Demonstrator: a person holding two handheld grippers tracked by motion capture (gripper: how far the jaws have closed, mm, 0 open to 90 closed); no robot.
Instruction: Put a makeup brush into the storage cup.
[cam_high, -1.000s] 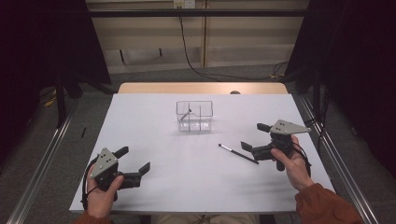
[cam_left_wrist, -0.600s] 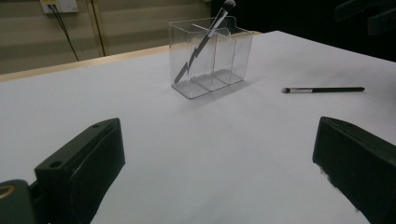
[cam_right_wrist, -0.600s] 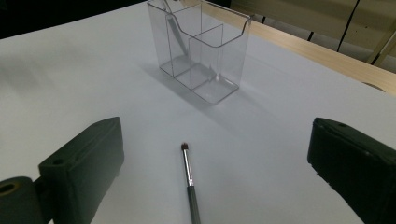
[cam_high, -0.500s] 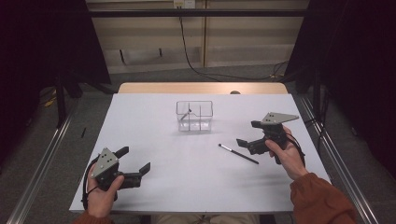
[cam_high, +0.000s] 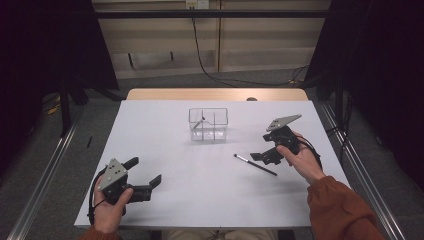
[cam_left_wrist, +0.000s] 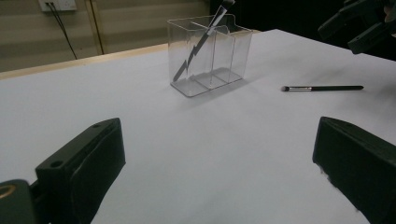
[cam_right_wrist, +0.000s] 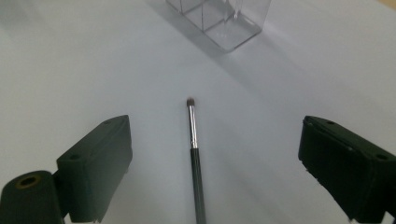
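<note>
Jaws of right gripper (cam_high: 262, 157) wide, just closing slightly, straddling brush (cam_right_wrist: 195, 156) untouched; left gripper (cam_high: 145, 177) wide open, empty; lower squarely, pinch handle mid-length before lifting toward organizer (cam_high: 208, 124).

A white rectangular table (cam_high: 165, 150) takes up the middle of the frame. A clear plastic organiser with 3 compartments (cam_high: 208, 125) stands above centre, with 1 dark brush (cam_high: 198, 123) leaning in its left compartment. A black cable (cam_high: 205, 60) hangs at the upper centre wall.
</note>
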